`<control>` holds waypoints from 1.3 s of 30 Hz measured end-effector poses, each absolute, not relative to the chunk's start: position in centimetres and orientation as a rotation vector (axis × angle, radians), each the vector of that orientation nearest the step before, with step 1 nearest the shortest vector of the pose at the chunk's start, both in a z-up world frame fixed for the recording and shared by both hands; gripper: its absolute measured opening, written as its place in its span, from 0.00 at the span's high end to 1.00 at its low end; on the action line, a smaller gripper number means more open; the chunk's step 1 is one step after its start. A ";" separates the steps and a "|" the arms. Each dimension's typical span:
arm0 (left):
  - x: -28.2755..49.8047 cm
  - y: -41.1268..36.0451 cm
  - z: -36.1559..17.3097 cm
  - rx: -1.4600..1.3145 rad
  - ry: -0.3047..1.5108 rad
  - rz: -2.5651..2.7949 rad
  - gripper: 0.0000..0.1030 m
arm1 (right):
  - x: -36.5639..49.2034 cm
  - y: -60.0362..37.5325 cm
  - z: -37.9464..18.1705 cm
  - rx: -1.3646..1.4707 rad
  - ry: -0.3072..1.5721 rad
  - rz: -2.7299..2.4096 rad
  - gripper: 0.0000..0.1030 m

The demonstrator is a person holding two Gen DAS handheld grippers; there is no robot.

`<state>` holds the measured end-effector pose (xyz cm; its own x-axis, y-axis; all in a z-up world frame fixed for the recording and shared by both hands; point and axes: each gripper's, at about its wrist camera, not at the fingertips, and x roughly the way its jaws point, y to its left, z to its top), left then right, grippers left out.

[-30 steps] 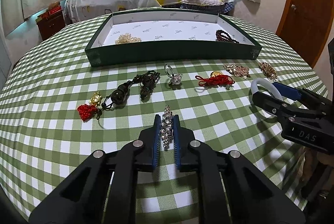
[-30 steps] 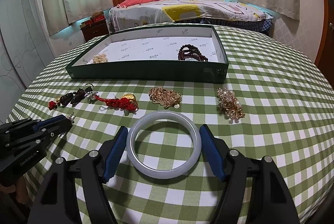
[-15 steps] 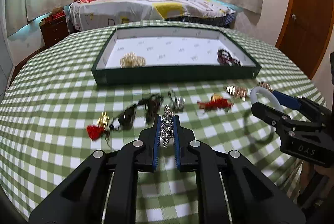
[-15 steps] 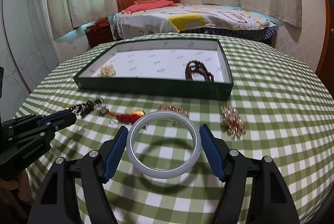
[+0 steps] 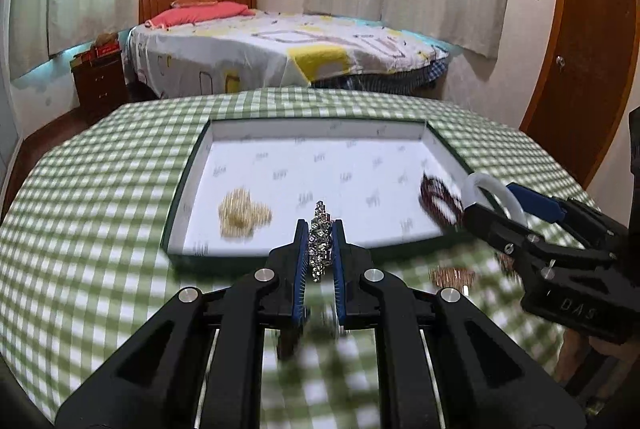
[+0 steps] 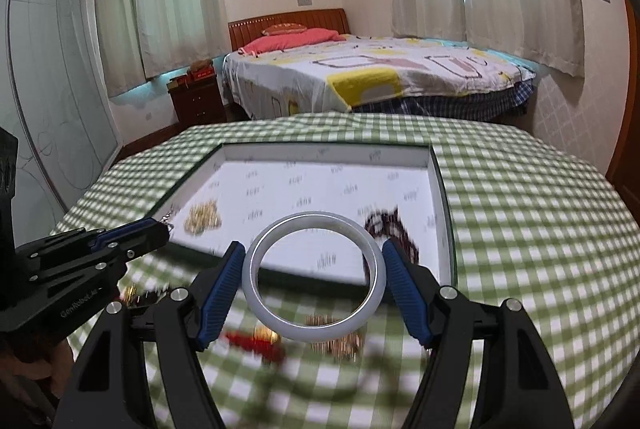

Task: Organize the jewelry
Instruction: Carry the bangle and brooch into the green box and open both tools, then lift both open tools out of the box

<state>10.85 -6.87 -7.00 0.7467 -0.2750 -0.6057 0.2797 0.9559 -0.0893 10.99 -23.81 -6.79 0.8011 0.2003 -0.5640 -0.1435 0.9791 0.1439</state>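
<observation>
A brooch (image 5: 320,241) is pinched in the left claw (image 5: 319,249) and a bangle (image 6: 314,275) is clamped across its rim by the right claw (image 6: 314,281), both held over the tray's (image 5: 320,127) near wall, probably for dropping inside.

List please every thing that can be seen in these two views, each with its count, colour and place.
shallow dark green cardboard tray: one, white lining, middle of table
green-and-white checked tablecloth: one, covers the table
gold chain heap: one, gold, left in tray
dark red bead bracelet: one, right in tray
gold chain piece: one, blurred, on cloth in front of tray
red knotted cord charm: one, blurred, on cloth
bed: one, patterned sheet, behind table
silver rhinestone brooch: one, in left hand-held gripper
white jade bangle: one, in right hand-held gripper
</observation>
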 end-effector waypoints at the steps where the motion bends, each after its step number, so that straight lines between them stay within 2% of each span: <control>1: 11.6 -7.0 -6.8 0.002 0.654 -0.307 0.89 | 11.3 -23.7 -6.8 0.094 0.612 0.185 0.33; 14: 19.9 -8.3 -10.5 0.025 0.762 -0.280 0.89 | 18.3 -22.4 -10.5 0.068 0.750 0.202 0.33; 26: 22.4 -8.5 -13.3 0.018 0.888 -0.296 0.88 | 20.5 -22.0 -12.4 0.033 0.862 0.224 0.33; 34: 22.3 -9.0 -13.1 0.023 0.884 -0.310 0.72 | 20.6 -22.4 -12.6 0.044 0.879 0.231 0.33; 39: 22.3 -8.6 -13.1 -0.002 0.884 -0.295 0.53 | 20.3 -22.6 -12.4 0.042 0.867 0.223 0.33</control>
<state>22.32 -8.62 -13.09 0.5963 -0.2554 -0.7610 0.2535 0.9594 -0.1233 20.35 -22.63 -12.36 0.6255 0.2114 -0.7511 -0.1774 0.9759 0.1270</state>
